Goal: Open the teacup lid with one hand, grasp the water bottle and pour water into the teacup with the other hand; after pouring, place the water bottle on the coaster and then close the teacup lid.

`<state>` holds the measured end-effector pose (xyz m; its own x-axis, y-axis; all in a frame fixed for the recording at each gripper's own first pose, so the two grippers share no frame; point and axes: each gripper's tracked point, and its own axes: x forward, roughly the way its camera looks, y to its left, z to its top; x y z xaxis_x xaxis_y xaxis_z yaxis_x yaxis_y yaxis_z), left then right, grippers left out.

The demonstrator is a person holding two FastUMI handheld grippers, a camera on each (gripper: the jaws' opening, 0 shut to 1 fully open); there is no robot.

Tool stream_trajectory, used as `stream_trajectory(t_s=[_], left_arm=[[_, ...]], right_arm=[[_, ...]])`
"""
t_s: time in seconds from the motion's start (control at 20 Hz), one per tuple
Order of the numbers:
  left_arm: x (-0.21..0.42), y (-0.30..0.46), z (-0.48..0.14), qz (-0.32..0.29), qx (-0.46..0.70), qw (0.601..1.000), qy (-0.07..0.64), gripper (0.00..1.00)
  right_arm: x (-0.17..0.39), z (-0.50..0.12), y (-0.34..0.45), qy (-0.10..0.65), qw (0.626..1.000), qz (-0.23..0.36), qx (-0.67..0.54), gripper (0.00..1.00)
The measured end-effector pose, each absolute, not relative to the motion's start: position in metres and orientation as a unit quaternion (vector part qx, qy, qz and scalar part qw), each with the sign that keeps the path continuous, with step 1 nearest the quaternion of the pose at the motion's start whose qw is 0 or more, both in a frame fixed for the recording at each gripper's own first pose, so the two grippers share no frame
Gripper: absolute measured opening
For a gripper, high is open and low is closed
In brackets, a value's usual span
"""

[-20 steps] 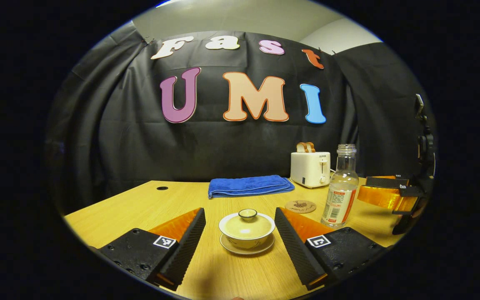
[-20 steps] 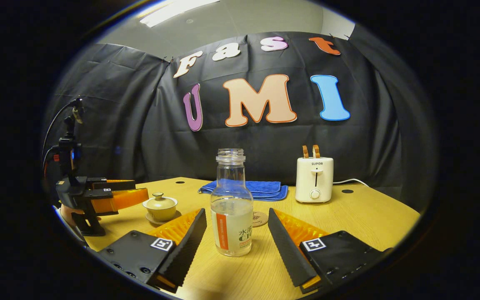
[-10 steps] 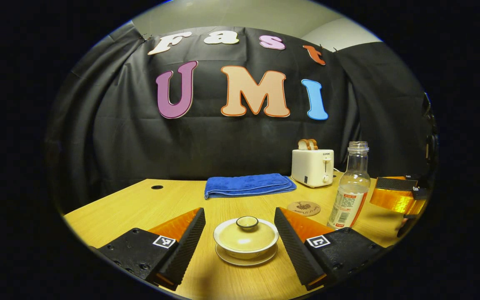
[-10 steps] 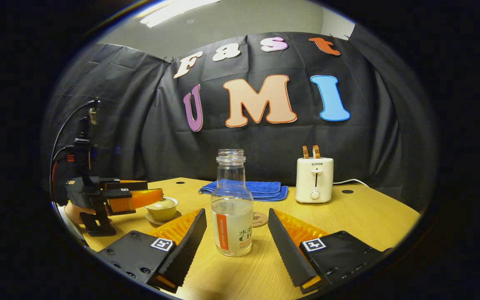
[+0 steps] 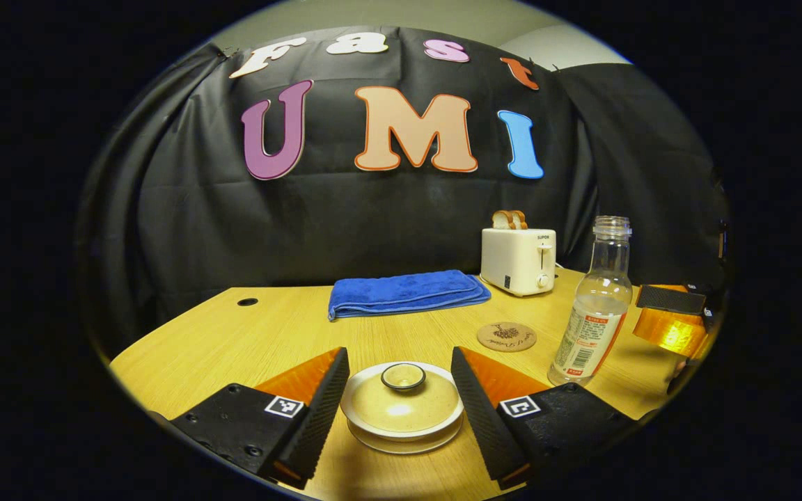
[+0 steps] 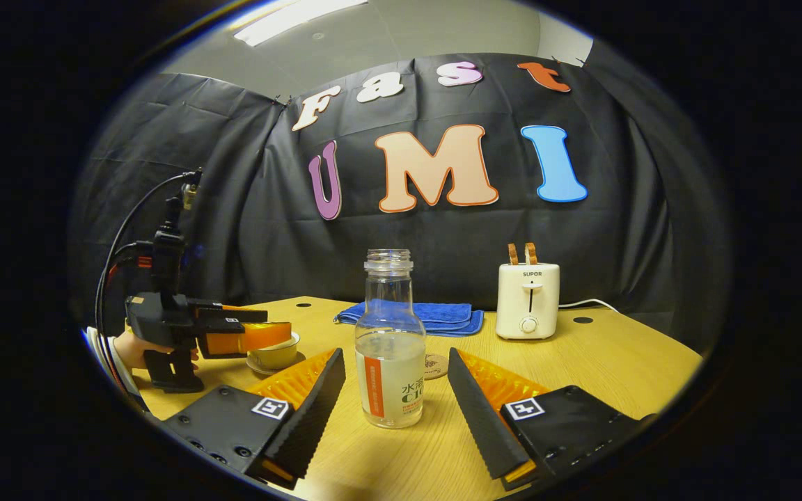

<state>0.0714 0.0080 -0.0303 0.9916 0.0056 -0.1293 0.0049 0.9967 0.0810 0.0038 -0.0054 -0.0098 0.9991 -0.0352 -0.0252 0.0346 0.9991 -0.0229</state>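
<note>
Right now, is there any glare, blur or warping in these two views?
Left gripper view: sharp, a bright highlight on the teacup lid, the table edge bowed by the fisheye. Right gripper view: sharp, a bright ceiling light at top, the water bottle crisp.

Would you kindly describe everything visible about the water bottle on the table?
The water bottle is clear plastic with a ribbed, uncapped neck, a rounded shoulder and a white label bearing an orange stripe. It stands upright on the wooden table, roughly half full of clear liquid. It sits between the open fingers of the right tongs, which do not touch it. The coaster lies just beside it.
</note>
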Motion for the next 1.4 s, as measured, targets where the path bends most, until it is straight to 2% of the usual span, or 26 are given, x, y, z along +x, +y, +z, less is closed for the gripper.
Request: stream_trajectory(t_s=[0.2, 0.35, 0.5, 0.55, 0.6, 0.65, 0.75, 0.8, 1.0, 1.05, 1.1, 1.4], left_arm=[[0.073, 0.008, -0.034, 0.001, 0.044, 0.996, 0.076, 0.75], [0.075, 0.005, -0.034, -0.003, 0.045, 0.996, 0.077, 0.58], [0.075, 0.007, -0.033, -0.001, 0.044, 0.996, 0.072, 0.49], [0.076, 0.007, -0.032, -0.001, 0.043, 0.997, 0.069, 0.43], [0.076, 0.009, -0.032, 0.001, 0.041, 0.997, 0.067, 0.39], [0.076, 0.009, -0.030, 0.000, 0.040, 0.997, 0.065, 0.31], [0.077, 0.009, -0.031, 0.003, 0.040, 0.997, 0.067, 0.29], [0.076, 0.009, -0.031, 0.006, 0.039, 0.997, 0.065, 0.29], [0.072, 0.015, -0.025, 0.018, 0.029, 0.998, 0.048, 0.29], [0.071, 0.016, -0.023, 0.022, 0.026, 0.999, 0.041, 0.29], [0.069, 0.017, -0.020, 0.026, 0.025, 0.999, 0.031, 0.29], [0.065, 0.023, -0.013, 0.039, 0.028, 0.999, 0.008, 0.28]], right_arm=[[0.004, -0.009, -0.005, 0.013, 1.000, -0.016, -0.011, 0.95], [0.004, -0.010, -0.005, 0.013, 1.000, -0.015, -0.011, 0.95], [0.004, -0.010, -0.005, 0.012, 1.000, -0.014, -0.011, 0.95], [0.004, -0.010, -0.005, 0.012, 1.000, -0.014, -0.012, 0.92], [0.004, -0.010, -0.006, 0.012, 1.000, -0.014, -0.011, 0.95], [0.004, -0.010, -0.005, 0.012, 1.000, -0.014, -0.012, 0.95], [0.004, -0.010, -0.006, 0.012, 1.000, -0.014, -0.012, 0.99], [0.004, -0.010, -0.006, 0.012, 1.000, -0.014, -0.012, 0.95], [0.004, -0.010, -0.006, 0.012, 1.000, -0.014, -0.012, 0.95], [0.004, -0.011, -0.006, 0.012, 1.000, -0.015, -0.012, 0.92], [0.004, -0.009, -0.006, 0.012, 1.000, -0.015, -0.012, 0.95], [0.006, -0.010, -0.006, 0.014, 1.000, -0.017, -0.011, 0.95]])
